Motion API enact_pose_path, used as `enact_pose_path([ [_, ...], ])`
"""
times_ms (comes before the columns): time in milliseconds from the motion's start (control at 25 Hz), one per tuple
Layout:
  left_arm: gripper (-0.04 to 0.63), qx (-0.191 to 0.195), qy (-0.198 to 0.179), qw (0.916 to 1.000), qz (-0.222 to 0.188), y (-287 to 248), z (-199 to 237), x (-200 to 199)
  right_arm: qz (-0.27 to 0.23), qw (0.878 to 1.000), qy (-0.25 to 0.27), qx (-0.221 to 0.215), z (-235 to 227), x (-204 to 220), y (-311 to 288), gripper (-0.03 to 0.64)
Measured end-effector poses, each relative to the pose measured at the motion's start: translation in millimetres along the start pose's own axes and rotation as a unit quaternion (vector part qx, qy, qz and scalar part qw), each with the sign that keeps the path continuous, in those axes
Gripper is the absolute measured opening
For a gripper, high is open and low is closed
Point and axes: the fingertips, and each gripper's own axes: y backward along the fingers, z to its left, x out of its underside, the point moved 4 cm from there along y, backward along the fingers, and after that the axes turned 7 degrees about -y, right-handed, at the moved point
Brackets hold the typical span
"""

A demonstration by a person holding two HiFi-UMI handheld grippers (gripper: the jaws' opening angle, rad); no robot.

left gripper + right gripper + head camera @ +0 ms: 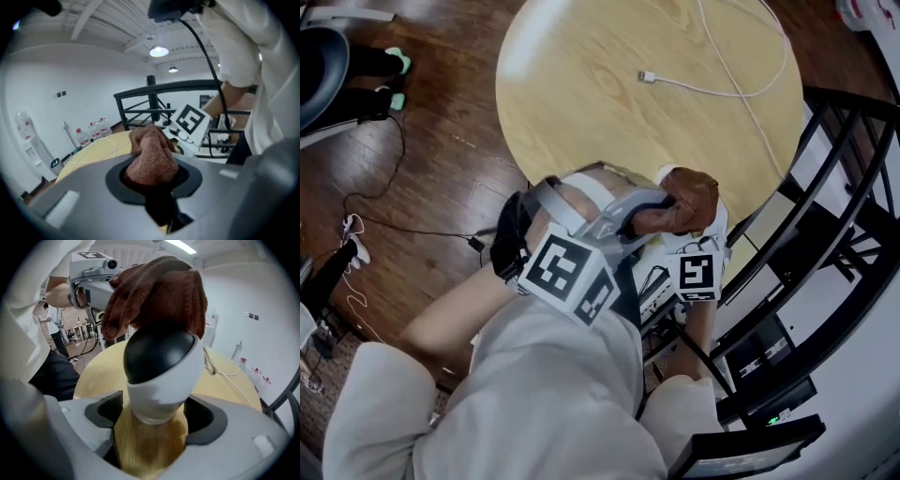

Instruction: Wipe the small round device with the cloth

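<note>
Between the left tongs [152, 180] sits a bunched reddish-brown woven cloth [151, 150]. These tongs are squeezed tight on it. Between the right tongs [157, 418] sits the small round device [159, 364], which is white at the bottom with a shiny black cap on top. These tongs are spread wide, but they are clamped on its white sides.

From the right tongs, the device sticks out and up, with the black cap at the far end. The cloth lies right on that cap and touches it. It hangs over the far side. So the cloth is just past the device, and the left tongs reach in from the person's left to meet it. In the left gripper view, the loose end of the cloth points toward the black-and-white marker cube [190, 119] of the right tongs, which is just beside it.

I think the left hand is the one that must move, because it carries the cloth. The right hand only has to hold the device steady. The rub should go sideways across the round cap. A hard push straight down onto it might knock the device out of that wide grip.

Under both tongs is the round pale wooden bench [609, 103]. They are near its edge on the person's side. I cannot tell if the device touches the bench. Farther off on the bench, a thin white cable [722, 84] lies well apart from all this.
</note>
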Motion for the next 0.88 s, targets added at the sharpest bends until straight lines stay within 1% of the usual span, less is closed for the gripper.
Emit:
enact_pose_path([
  [40,0.097,0.007,-0.017,0.9997,0.014,-3.5,-4.8,1.7,-0.002,1.000,0.007,-0.010,-0.8,-1.3,-0.9,0.403],
  [80,0.097,0.013,-0.026,0.9993,0.024,-6.4,-8.9,4.7,-0.003,1.000,0.012,-0.016,-1.6,-2.6,-1.8,0.403],
  [120,0.097,0.016,-0.030,0.9990,0.029,-8.9,-12.2,8.4,-0.004,1.000,0.015,-0.019,-2.3,-3.6,-2.5,0.390],
  [160,0.097,0.017,-0.029,0.9990,0.031,-11.2,-14.4,12.6,-0.005,1.000,0.015,-0.020,-2.9,-4.3,-2.8,0.360],
  [360,0.095,0.020,-0.009,0.9988,0.044,-19.3,-17.0,34.1,-0.016,1.000,0.006,-0.019,-2.8,-4.1,-3.7,0.360],
  [600,0.095,0.041,0.001,0.9965,0.072,-34.8,-20.6,58.8,-0.021,0.999,-0.001,-0.028,-2.0,-4.3,-4.2,0.360],
  [680,0.095,0.054,0.006,0.9945,0.090,-42.5,-21.3,66.0,-0.022,0.999,-0.004,-0.030,-3.5,-3.3,-4.5,0.360],
  [800,0.095,0.081,0.027,0.9888,0.123,-49.8,-22.8,73.7,-0.026,0.999,-0.009,-0.027,-5.0,-2.2,-3.7,0.360],
  [880,0.095,0.091,0.029,0.9870,0.129,-56.7,-24.2,78.8,-0.028,0.999,-0.021,-0.017,-5.0,-2.3,-3.1,0.360],
])
